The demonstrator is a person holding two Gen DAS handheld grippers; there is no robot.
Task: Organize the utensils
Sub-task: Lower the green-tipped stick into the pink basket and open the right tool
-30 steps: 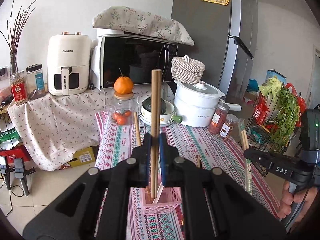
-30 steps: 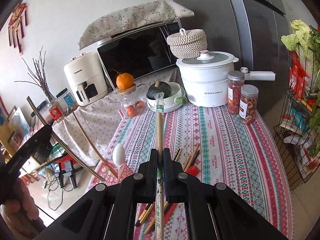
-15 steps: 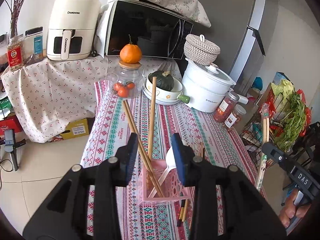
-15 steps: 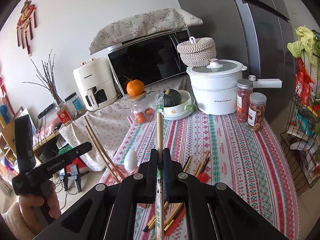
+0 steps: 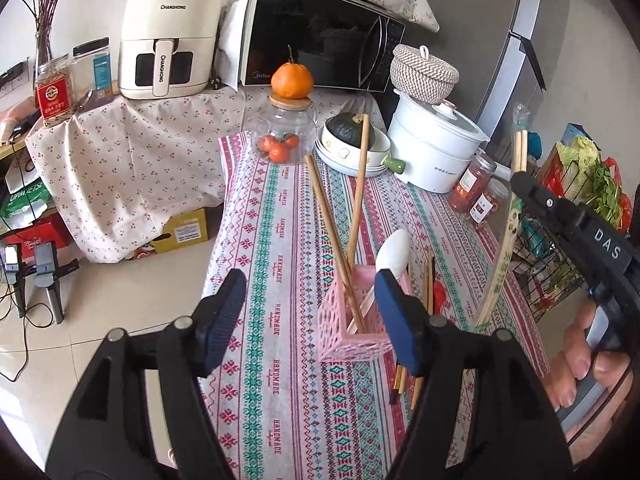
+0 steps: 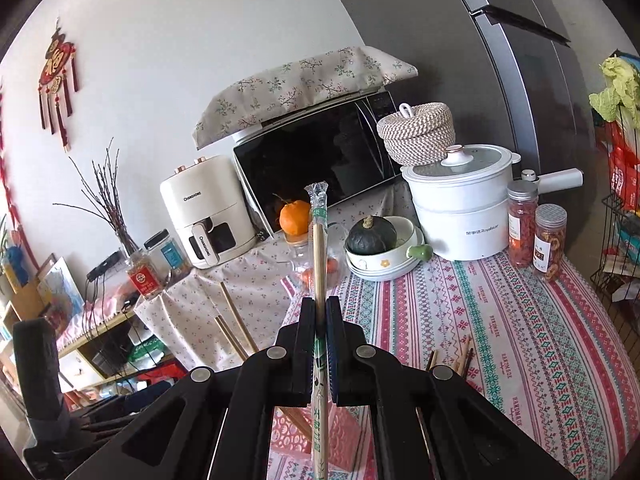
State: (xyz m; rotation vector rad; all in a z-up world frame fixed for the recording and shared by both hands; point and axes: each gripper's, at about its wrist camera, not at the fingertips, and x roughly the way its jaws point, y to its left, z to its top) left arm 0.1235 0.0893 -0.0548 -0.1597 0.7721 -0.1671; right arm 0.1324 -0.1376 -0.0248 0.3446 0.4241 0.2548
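Note:
A pink lattice basket [image 5: 352,320] stands on the striped tablecloth [image 5: 280,240]. Two long wooden chopsticks [image 5: 334,224] and a white spoon [image 5: 394,250] lean in it. My left gripper [image 5: 310,312] is open and empty, just in front of the basket. My right gripper [image 6: 320,320] is shut on a plastic-wrapped pair of chopsticks [image 6: 319,236], held upright; it shows at the right of the left wrist view [image 5: 506,240]. Several loose chopsticks [image 5: 404,380] and a red utensil [image 5: 438,292] lie beside the basket. The basket's pink edge shows low in the right wrist view [image 6: 344,436].
At the table's far end stand a glass jar [image 5: 286,136] with an orange on top, a bowl with a squash [image 5: 352,140], a white pot [image 5: 436,152] and two spice jars [image 5: 476,192]. A wire rack with vegetables [image 5: 580,208] stands right.
My left gripper let go of the two long chopsticks into the basket, opened wide and drew back. My right gripper rose, still holding the wrapped chopsticks.

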